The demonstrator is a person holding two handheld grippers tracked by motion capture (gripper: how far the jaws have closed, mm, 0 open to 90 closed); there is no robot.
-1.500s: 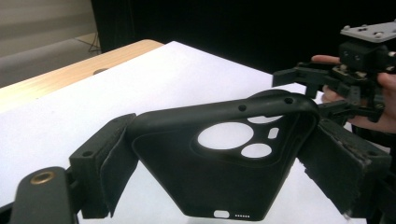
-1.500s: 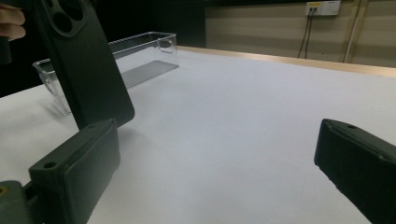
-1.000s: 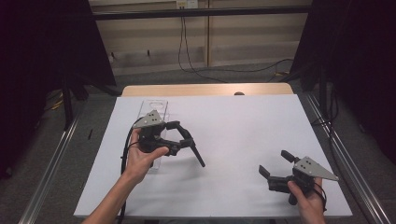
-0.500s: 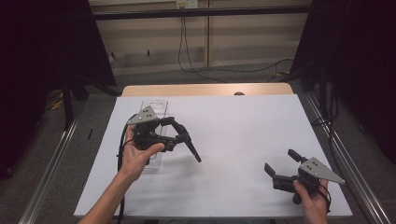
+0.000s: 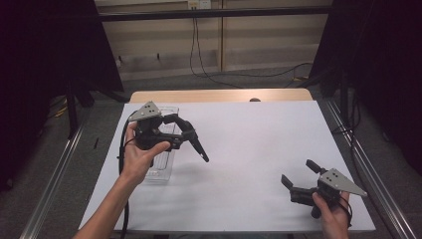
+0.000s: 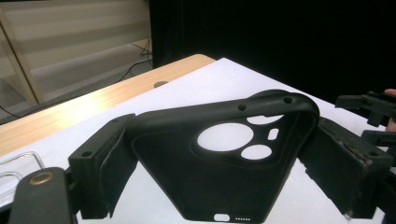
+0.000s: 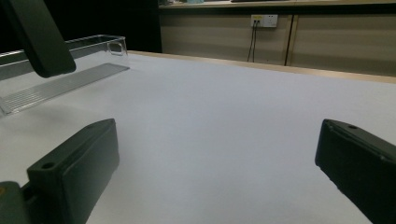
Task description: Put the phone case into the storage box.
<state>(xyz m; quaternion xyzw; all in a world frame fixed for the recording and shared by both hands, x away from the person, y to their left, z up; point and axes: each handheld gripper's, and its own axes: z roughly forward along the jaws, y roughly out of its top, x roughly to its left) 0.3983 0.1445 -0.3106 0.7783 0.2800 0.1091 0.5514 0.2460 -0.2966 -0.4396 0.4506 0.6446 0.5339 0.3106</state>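
1. I see the white table sheet (image 5: 249, 149) bare through the centre of the high view, with its far edge against a wooden strip (image 5: 219, 95) in the upper middle of the frame.
2. A clear plastic tray (image 5: 161, 167) lies near the sheet's left edge, left of centre in the high view, under my left hand (image 5: 137, 154).
3. My left gripper (image 5: 171, 135) sits raised, left of centre; in the left gripper view its jaws pinch a black phone case (image 6: 224, 158) by both sides, bowing it, camera cut-outs facing me.
4. My right gripper (image 5: 298, 180) is at the lower right of the high view, near the sheet's near and right edges, well apart from the case.
5. In the right gripper view its jaws stand spread wide, with bare sheet between them and nothing held.
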